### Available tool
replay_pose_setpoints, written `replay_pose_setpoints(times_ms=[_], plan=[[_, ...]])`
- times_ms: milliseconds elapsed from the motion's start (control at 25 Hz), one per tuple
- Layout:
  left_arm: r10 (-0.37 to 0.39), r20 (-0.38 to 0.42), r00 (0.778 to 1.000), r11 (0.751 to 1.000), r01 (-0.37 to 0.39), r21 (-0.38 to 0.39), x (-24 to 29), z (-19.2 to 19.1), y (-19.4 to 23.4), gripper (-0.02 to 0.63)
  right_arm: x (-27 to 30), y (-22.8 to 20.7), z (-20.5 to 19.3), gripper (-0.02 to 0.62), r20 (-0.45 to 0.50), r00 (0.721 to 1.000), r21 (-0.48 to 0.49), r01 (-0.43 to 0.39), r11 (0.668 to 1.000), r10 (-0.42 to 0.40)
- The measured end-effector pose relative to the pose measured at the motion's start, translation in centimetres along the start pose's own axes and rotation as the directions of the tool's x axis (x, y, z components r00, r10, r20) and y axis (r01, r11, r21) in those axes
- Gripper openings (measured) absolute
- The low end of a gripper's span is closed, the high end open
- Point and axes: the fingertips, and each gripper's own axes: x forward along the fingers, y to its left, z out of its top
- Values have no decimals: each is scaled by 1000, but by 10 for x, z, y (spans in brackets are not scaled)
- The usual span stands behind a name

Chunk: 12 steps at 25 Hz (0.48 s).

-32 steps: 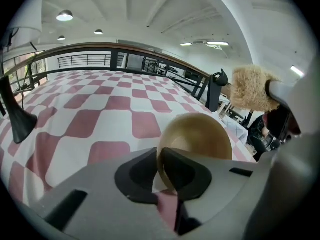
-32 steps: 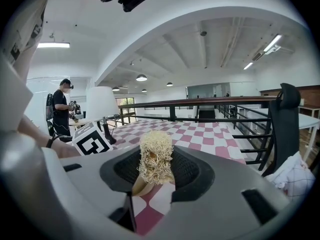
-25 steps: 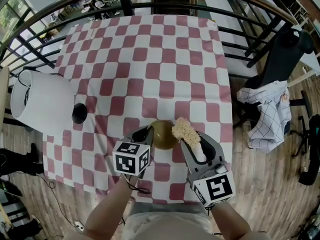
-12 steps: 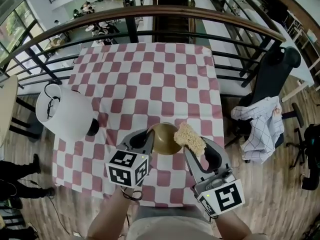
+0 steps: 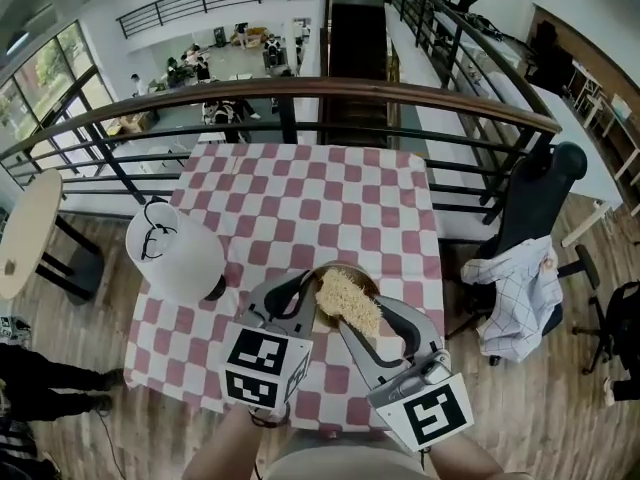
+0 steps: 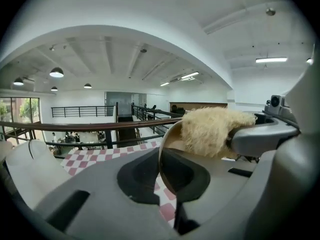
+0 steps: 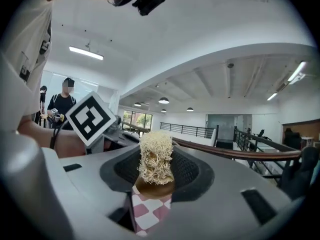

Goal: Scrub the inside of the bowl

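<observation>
The brown bowl (image 5: 336,272) is held up above the checkered table, tilted toward me. My left gripper (image 5: 302,304) is shut on its left rim. In the left gripper view the bowl (image 6: 169,146) shows edge-on between the jaws of the left gripper (image 6: 166,180). A pale, stringy scrubber (image 5: 348,301) lies inside the bowl, and my right gripper (image 5: 362,326) is shut on it. The right gripper view shows the scrubber (image 7: 156,156) standing between the jaws of the right gripper (image 7: 156,184), its tip against the bowl (image 7: 154,189).
A red-and-white checkered table (image 5: 300,193) lies below, with a white lamp shade (image 5: 176,253) at its left edge. A dark railing (image 5: 300,93) runs behind it. A chair with a draped cloth (image 5: 515,298) stands at the right, and a round table (image 5: 25,233) at the left.
The scrubber has moved from the bowl's right rim down into the bowl. Both grippers and the bowl sit higher above the table, which looks smaller in the view.
</observation>
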Motion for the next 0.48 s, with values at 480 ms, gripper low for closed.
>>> replay_pose_setpoints(times_ms=[480], plan=[[96,74,993,984,-106,143,-51,42,-2,23,9,14,32,155,-26,998,-222,48,974,-55]])
